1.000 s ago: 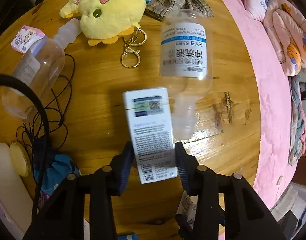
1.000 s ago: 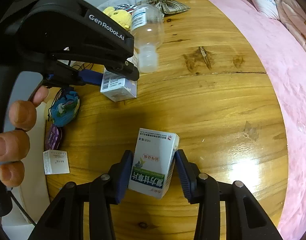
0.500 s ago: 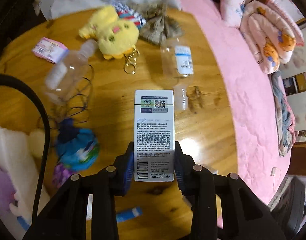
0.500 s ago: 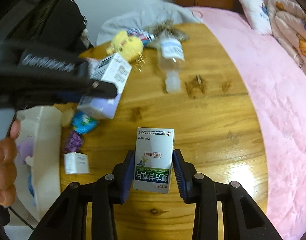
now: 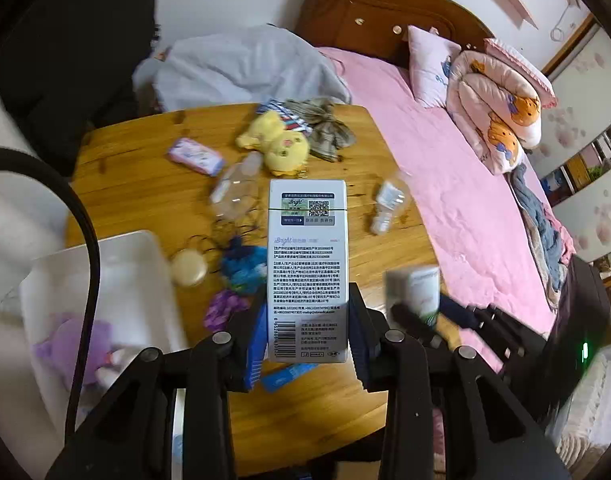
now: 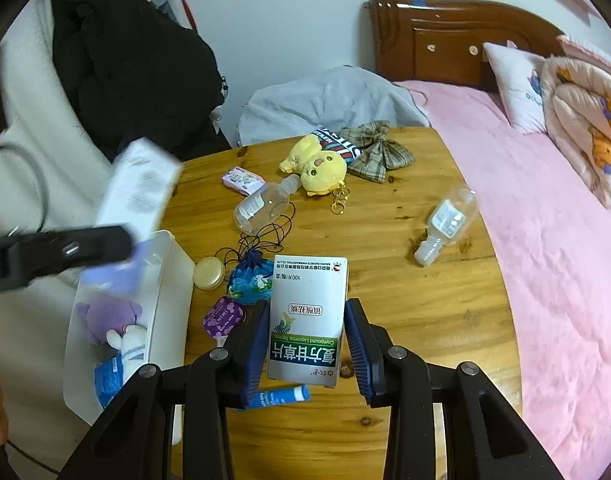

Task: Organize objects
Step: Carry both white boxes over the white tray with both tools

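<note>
The left gripper is clamped on a tall white box, and the right gripper on a green-and-white medicine box, both carried above the wooden table. The white bin sits at nine o'clock. Either box could twist loose if swung fast. Since a second ago, both boxes have risen well clear of the table.

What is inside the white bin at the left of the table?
In the white bin: a purple plush toy, a white plush piece and something blue. The held box and left gripper cover its far end.
</note>
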`<state>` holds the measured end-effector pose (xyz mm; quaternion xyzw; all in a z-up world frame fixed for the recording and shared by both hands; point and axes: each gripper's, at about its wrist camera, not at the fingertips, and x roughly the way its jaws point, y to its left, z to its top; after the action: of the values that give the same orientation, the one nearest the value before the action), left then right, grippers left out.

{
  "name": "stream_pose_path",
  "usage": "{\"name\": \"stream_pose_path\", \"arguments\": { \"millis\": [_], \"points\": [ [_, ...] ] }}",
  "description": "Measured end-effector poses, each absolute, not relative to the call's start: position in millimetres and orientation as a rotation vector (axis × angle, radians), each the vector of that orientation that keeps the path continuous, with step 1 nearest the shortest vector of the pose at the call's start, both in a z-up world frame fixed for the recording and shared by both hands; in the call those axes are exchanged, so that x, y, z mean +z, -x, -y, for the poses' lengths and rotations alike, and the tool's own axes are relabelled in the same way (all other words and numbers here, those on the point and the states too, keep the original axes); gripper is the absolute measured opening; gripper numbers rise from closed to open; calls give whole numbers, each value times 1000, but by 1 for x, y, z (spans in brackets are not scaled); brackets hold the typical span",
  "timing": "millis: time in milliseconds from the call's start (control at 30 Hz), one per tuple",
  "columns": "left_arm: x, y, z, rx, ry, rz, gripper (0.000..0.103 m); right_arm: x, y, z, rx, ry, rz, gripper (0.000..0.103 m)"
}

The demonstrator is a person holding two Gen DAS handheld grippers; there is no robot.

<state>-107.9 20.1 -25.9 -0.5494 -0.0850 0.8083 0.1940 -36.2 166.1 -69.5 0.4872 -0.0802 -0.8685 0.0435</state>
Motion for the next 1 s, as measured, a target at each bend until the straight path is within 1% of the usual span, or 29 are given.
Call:
{"name": "stream_pose_path", "arguments": {
  "millis": [200,467,667,1000],
  "points": [
    [-19,89,20,2318,1533,267,38,-54,28,-138,-2630,-1445,194,38],
    [-2,64,66,2407,1472,299,38,5,12,-79,-2590,-1248,133,38],
    [4,50,95,2452,1444,334,38,38,-3,-41,-2557,-1129,87,38],
    [9,23,142,2580,1405,341,38,54,-16,15,-2534,-1072,12,38]
  ]
}}
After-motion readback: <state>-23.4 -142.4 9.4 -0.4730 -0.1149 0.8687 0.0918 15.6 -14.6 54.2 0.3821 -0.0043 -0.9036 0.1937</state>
